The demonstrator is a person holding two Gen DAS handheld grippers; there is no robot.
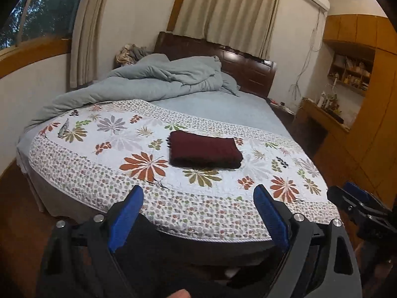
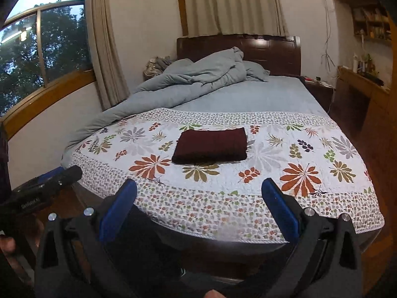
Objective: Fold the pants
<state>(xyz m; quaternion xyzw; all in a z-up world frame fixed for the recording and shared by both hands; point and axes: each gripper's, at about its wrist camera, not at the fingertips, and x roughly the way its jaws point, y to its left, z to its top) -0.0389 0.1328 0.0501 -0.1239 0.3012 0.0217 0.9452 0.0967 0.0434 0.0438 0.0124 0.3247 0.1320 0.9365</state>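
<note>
Pants: your maroon pants (image 1: pixel 205 152) (image 2: pixel 210 145) lie folded in a neat rectangle on the floral quilt (image 1: pixel 104 154) (image 2: pixel 285 173).
Left gripper (image 1: pixel 198 193): jaws wide, holding nothing, well short of the pants.
Right gripper (image 2: pixel 199 186): jaws wide, holding nothing, pants ahead between them.

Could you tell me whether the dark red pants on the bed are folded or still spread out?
Folded: the pants lie as a compact rectangle on the floral quilt, no legs showing.
</note>
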